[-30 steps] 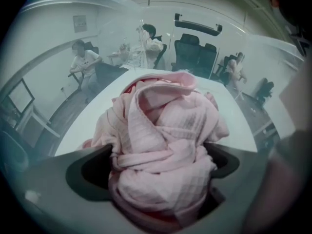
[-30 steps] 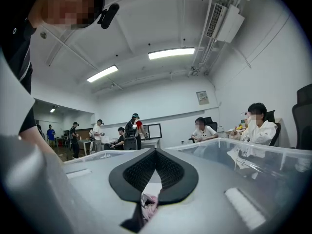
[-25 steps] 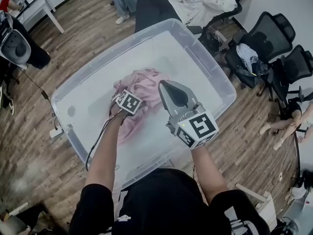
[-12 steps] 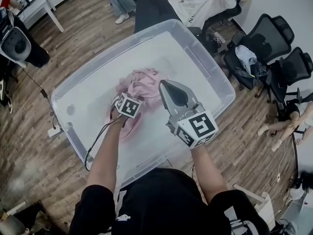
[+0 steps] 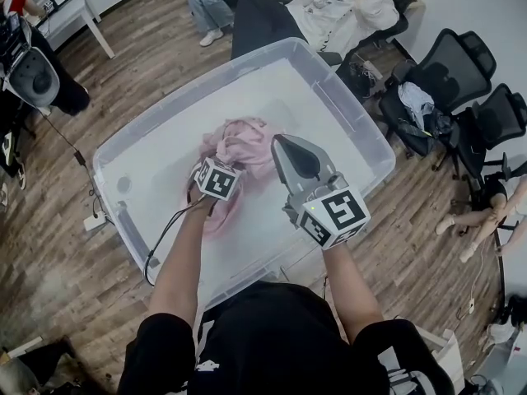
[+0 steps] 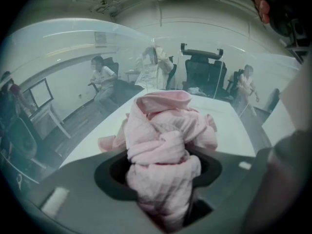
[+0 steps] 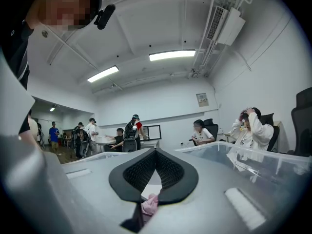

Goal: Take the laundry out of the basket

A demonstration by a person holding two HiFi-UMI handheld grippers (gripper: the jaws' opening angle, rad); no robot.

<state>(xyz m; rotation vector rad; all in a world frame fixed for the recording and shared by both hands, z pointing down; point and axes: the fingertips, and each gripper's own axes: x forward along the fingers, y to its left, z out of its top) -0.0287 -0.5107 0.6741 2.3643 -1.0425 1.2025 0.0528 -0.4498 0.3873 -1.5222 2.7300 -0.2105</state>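
The left tongs [image 6: 158, 174] were clenched on a bunch of pink laundry [image 6: 163, 130]. Their jaws had just been closing, and the twisted cloth filled the gap between them and bulged above it. In the head view these tongs sat near the centre of the frame, pointing steeply down into the basket [image 5: 350, 113]. A black cable [image 5: 165, 237] ran back beside the person's left forearm. The rest of the laundry lay heaped on the basket's white bottom, just above the tongs in the frame.

The right tongs [image 7: 155, 155] were clenched on nothing, their ribbed tips meeting. A scrap of the pink cloth showed farther off through the small gap beneath the tips. In the head view they were held to the right of the left pair, over the near right part of the basket.

The basket was a large tub of clear plastic with a thick rim, set at a slant across the middle of the frame. It stood on a wood-plank floor [image 5: 99, 81]. Black office chairs [image 5: 449, 56] stood at the right edge, one with clothes piled on it. A seated person in a white top [image 5: 346, 6] was at the top of the frame. A white table [image 5: 78, 6] stood in the upper left.

The right gripper view showed white walls, long ceiling lights [image 7: 171, 55] and a group of standing people [image 7: 87, 135] far off at the left.
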